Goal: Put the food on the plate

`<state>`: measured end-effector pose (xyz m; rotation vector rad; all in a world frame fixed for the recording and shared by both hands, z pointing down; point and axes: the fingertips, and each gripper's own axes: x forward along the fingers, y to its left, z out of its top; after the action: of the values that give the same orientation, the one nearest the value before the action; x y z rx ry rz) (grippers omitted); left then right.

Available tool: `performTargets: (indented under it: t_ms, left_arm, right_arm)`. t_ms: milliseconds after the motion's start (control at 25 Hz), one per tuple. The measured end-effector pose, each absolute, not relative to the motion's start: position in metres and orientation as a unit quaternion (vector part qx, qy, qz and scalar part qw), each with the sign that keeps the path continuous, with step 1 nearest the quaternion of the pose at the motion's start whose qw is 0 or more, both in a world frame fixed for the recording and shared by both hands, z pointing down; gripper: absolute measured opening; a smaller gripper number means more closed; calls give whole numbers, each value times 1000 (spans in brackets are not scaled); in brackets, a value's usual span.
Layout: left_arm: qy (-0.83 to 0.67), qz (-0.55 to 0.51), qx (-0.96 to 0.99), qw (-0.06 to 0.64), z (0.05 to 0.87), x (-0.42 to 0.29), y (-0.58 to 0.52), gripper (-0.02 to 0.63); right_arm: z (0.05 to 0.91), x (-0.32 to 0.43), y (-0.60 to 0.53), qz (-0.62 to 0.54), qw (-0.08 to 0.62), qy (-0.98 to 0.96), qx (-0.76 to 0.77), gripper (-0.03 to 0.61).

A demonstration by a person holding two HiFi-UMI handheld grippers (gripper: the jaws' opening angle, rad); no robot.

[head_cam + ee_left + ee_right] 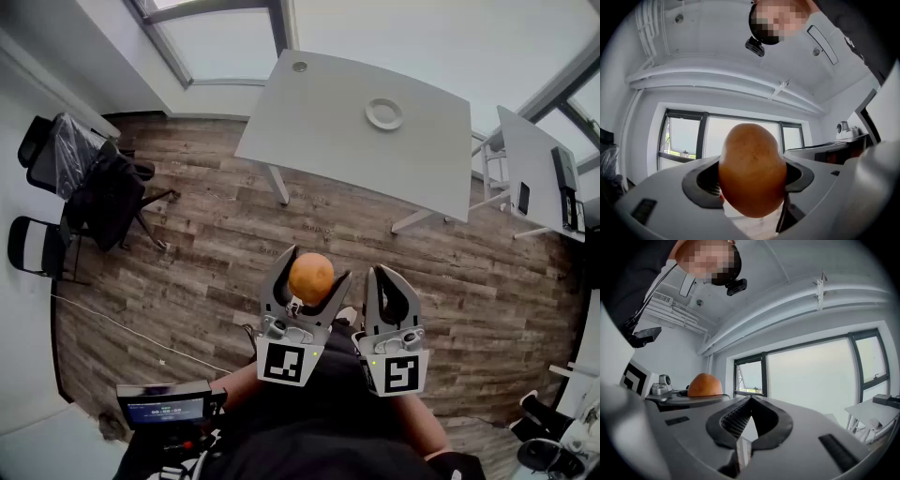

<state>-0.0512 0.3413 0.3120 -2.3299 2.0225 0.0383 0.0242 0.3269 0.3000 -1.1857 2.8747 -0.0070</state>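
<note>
While I look down through the head camera, the left gripper (315,270) has the food (311,278) clamped between its two jaws — a rounded, orange-brown piece with a faintly speckled skin. The jaws stand wide apart around it, and in the left gripper view the food fills the gap and presses against both dark pads. The right gripper (382,276) sits just beside the left one, on its right, with its jaws brought together at the tips and nothing between them. From the right gripper view I see the food off to that gripper's left, in the other one's grasp. Both grippers point level above the wooden floor (187,253), close in front of the person's dark-clothed body. The plate (384,113) lies well ahead of both grippers, beyond the jaw tips and slightly toward the right gripper's side, on a white table (309,122) — well apart from the food. A second table (534,164) stands farther out to the right of the right gripper. Dark chairs (94,183) stand well out to the left of the left gripper.
</note>
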Motion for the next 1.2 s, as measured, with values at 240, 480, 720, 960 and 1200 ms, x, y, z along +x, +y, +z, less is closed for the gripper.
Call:
performTargets:
  t_ms: [240, 480, 720, 960, 1200]
  left_arm:
    - [657, 6, -754, 19, 318, -55, 343, 342]
    - [658, 7, -753, 17, 319, -56, 344, 342]
    - [656, 5, -755, 12, 320, -40, 345, 342]
    - [659, 0, -752, 4, 323, -30, 343, 344]
    - [671, 7, -742, 11, 326, -7, 349, 343]
  right_arm:
    - [302, 24, 329, -8, 16, 923, -383, 6]
    - [312, 33, 325, -29, 3, 919, -394, 6]
    - [317, 50, 328, -28, 1, 916, -399, 6]
    - [314, 56, 327, -34, 13, 920, -391, 6]
    - [299, 81, 337, 40, 26, 925, -377, 6]
